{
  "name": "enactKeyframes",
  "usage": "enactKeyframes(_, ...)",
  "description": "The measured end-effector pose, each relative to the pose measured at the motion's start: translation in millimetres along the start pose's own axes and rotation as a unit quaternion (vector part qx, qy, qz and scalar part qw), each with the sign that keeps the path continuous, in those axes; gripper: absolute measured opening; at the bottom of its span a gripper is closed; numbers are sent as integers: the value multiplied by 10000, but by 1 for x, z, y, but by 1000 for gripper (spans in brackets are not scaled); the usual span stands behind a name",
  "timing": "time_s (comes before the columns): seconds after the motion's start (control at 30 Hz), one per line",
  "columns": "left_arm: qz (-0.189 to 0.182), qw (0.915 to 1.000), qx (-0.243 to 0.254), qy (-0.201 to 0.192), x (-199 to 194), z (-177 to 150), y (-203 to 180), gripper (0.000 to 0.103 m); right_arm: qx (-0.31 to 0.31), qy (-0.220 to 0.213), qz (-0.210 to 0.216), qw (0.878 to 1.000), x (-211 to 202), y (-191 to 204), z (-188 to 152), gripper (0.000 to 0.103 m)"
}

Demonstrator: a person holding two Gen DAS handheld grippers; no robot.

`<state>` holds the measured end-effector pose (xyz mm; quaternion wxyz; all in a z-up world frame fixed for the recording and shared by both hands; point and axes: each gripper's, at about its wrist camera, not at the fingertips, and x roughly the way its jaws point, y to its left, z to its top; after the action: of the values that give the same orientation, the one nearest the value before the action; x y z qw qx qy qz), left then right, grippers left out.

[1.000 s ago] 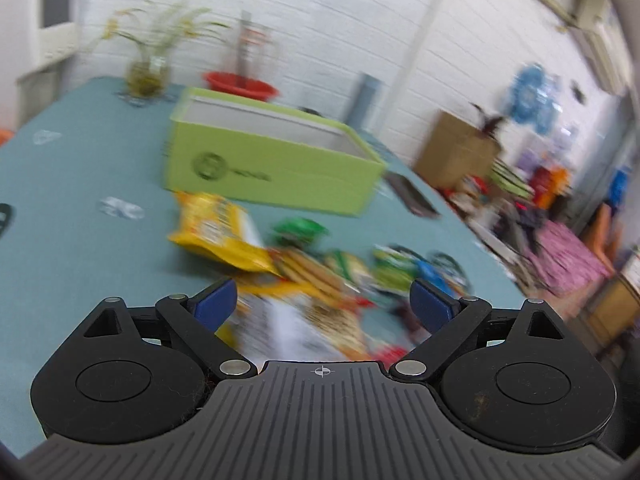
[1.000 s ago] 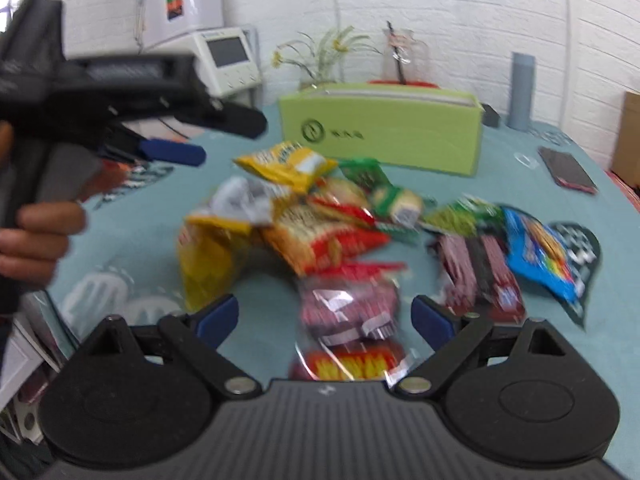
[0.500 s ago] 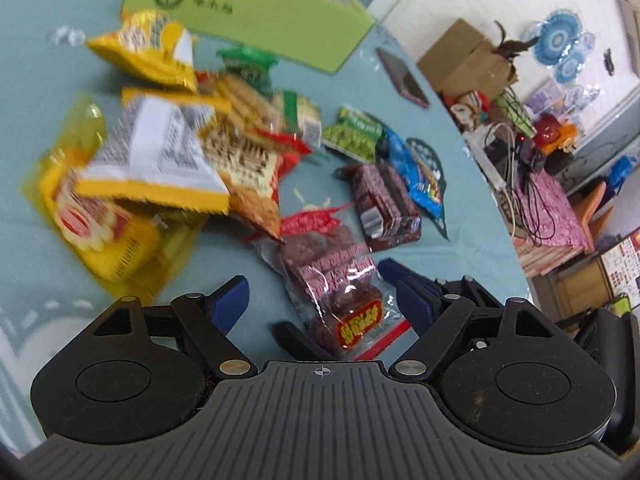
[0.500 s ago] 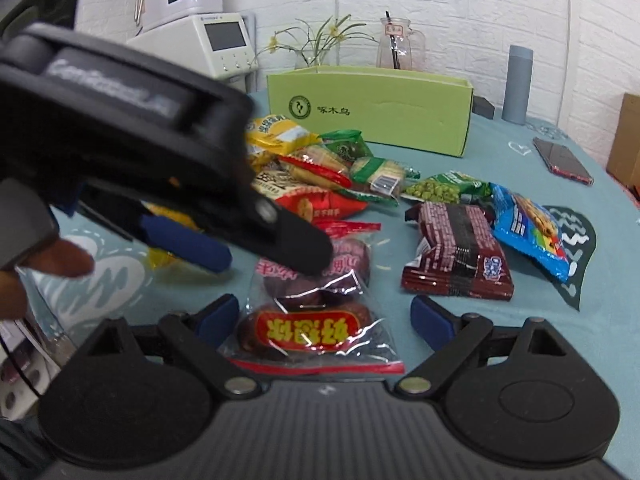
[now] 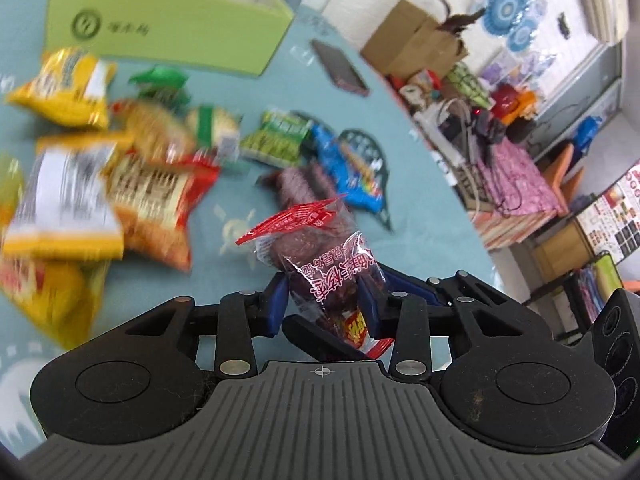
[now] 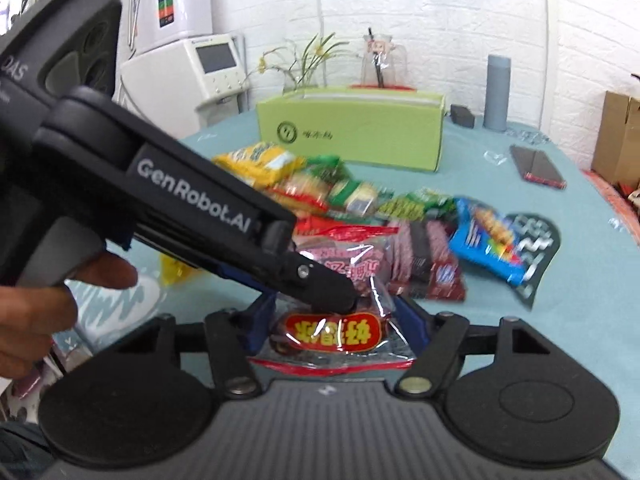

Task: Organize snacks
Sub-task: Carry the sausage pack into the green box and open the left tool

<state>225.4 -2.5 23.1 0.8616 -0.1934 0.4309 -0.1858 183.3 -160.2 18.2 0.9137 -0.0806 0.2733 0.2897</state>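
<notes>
closing left gripper (image 5: 322, 307) and right gripper (image 6: 334, 326), both pinching clear red-label snack pack (image 5: 320, 272).

Lime-green box (image 6: 352, 132) – teal tablecloth (image 6: 580, 280) – clear packet (image 6: 340, 320) with red-and-yellow label, blue pads (image 5: 276, 304).

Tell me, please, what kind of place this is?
Probably a lived-in room used as a workspace, not a shop: a table with a teal cloth and loose snacks, a water dispenser against a white brick wall, and cluttered boxes nearby.

Jaws closing — red snack bag (image 5: 325, 276) between.
</notes>
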Motion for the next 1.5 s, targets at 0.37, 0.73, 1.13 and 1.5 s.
enactKeyframes(0.37,301,9921,333,-1173,-24,138,32,17,-562,-666,134,9961,83,-15,130,75)
enactKeyframes(0.73,1072,9857,324,-1263,48,257,112,17,-684,-1,373,9970,250,-44,230,73)
enactKeyframes(1.13,1388,9788,324,-1472,53,263,140,76,-462,107,406,9981,282,-61,224,94)
enactKeyframes(1.5,868,9759,330,-1975,-51,151,110,86,-182,-412,711,9964,126,-19,140,101)
